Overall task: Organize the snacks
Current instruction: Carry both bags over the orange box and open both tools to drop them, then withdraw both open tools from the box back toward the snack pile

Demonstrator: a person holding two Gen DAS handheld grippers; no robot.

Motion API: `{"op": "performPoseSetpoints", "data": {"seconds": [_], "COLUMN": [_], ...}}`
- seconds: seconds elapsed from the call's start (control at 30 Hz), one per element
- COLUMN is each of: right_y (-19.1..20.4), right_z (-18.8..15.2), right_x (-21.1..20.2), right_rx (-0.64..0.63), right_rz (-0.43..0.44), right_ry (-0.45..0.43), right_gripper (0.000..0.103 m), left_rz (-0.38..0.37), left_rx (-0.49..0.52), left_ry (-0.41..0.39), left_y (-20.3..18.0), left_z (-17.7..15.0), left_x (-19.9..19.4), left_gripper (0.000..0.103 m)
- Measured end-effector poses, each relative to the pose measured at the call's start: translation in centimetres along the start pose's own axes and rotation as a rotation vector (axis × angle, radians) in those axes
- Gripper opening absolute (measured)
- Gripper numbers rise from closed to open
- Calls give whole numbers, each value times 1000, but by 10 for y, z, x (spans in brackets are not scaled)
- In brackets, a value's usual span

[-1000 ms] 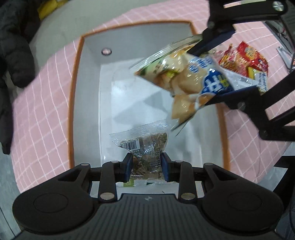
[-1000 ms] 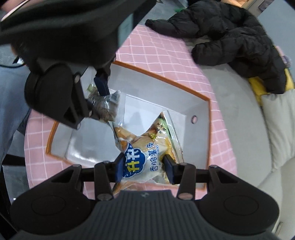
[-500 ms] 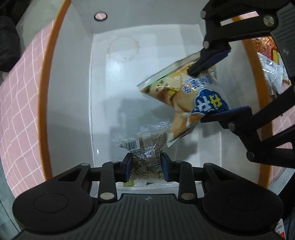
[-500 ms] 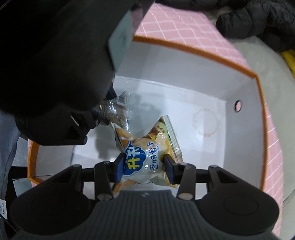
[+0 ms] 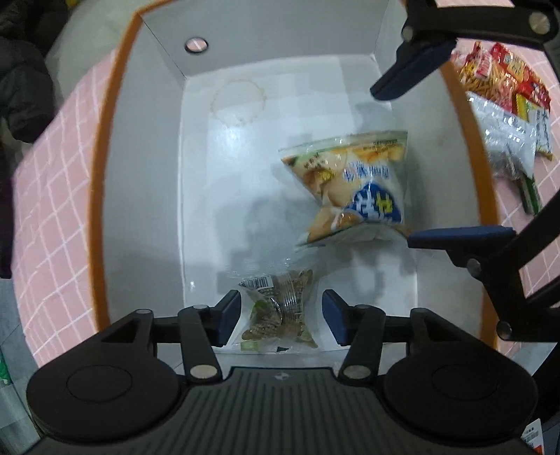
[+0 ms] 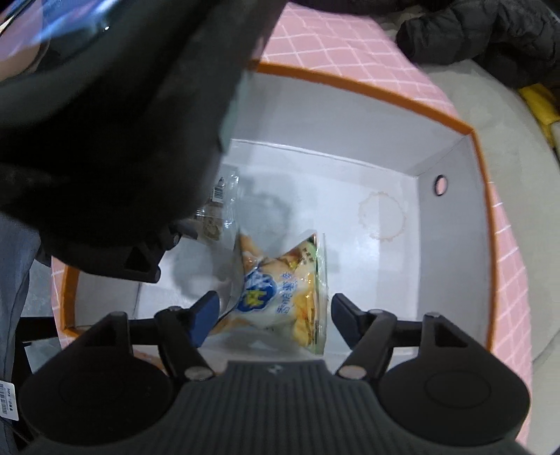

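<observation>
A white box with an orange rim (image 5: 105, 196) (image 6: 469, 130) sits on a pink checked cloth. My left gripper (image 5: 281, 313) points down into it, jaws opening. A clear packet of brown snacks (image 5: 280, 308) lies loose between its pads, touching neither. My right gripper (image 6: 274, 316) (image 5: 413, 154) is also inside the box with its jaws opening. The yellow-and-blue chips bag (image 6: 283, 294) (image 5: 353, 189) sits below and between its pads, free of both. The left gripper's body hides much of the clear packet (image 6: 218, 210) in the right wrist view.
A heap of other snack packets (image 5: 507, 105) lies on the cloth beyond the box's right wall. A black jacket (image 6: 483, 31) (image 5: 21, 87) rests on a pale surface past the table. A round hole (image 5: 196, 44) marks the box's far wall.
Both grippers sank deeper into the box and spread their jaws. The clear packet and the chips bag, gripped before, are now released and lie lower in the box.
</observation>
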State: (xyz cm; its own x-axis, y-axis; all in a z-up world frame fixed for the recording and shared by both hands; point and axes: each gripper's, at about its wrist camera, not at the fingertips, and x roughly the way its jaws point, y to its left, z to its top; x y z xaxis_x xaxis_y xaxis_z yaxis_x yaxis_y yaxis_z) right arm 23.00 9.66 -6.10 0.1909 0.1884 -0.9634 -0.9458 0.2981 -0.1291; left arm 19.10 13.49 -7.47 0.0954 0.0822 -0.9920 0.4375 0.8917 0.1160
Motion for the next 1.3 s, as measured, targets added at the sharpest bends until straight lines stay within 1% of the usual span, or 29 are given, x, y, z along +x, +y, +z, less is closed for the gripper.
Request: {"op": "performPoseSetpoints", "data": {"seconds": [0.1, 0.13, 0.23, 0.37, 0.5, 0.6, 0.73, 0.83, 0.93, 1.0, 1.07, 1.17, 1.3], "right_y": [2, 3, 6, 13, 18, 25, 34, 41, 52, 58, 65, 69, 72], "right_z": [-5, -7, -22, -48, -83, -112, -158, -185, -209, -223, -237, -256, -274], "right_x": [-21, -28, -49, -74, -96, -109, -116, -117, -116, -107, -101, -85, -65], "right_rx": [21, 30, 76, 160, 264, 345, 459, 567, 636, 683, 720, 779, 819], "right_rz": [-44, -61, -110, -160, -197, -244, -318, -351, -402, -426, -451, -447, -440], "right_ry": [-37, -48, -86, -133, -184, -225, -254, -263, -259, -246, -231, -203, -180], "right_gripper": [75, 77, 78, 78, 78, 78, 78, 78, 78, 78, 78, 78, 78], "left_rz": [10, 20, 66, 94, 108, 94, 40, 0, -47, -71, -90, -101, -124], "left_rx": [-29, -40, -61, -74, -89, -120, -146, -150, -166, -182, -177, -173, -198], "left_ry": [-46, -63, -131, -221, -309, -369, -430, -473, -493, -488, -478, -459, -466], "left_y": [-1, -3, -14, -34, -56, -75, -100, -122, -145, -157, -168, -182, -189], "left_z": [-4, -7, -12, -17, -16, -11, -13, -15, -16, -15, -13, -10, -10], "left_x": [-22, -30, -53, -86, -107, -115, -124, -127, -129, -122, -114, -97, -76], "left_gripper": [63, 63, 64, 64, 64, 64, 64, 64, 64, 64, 64, 64, 64]}}
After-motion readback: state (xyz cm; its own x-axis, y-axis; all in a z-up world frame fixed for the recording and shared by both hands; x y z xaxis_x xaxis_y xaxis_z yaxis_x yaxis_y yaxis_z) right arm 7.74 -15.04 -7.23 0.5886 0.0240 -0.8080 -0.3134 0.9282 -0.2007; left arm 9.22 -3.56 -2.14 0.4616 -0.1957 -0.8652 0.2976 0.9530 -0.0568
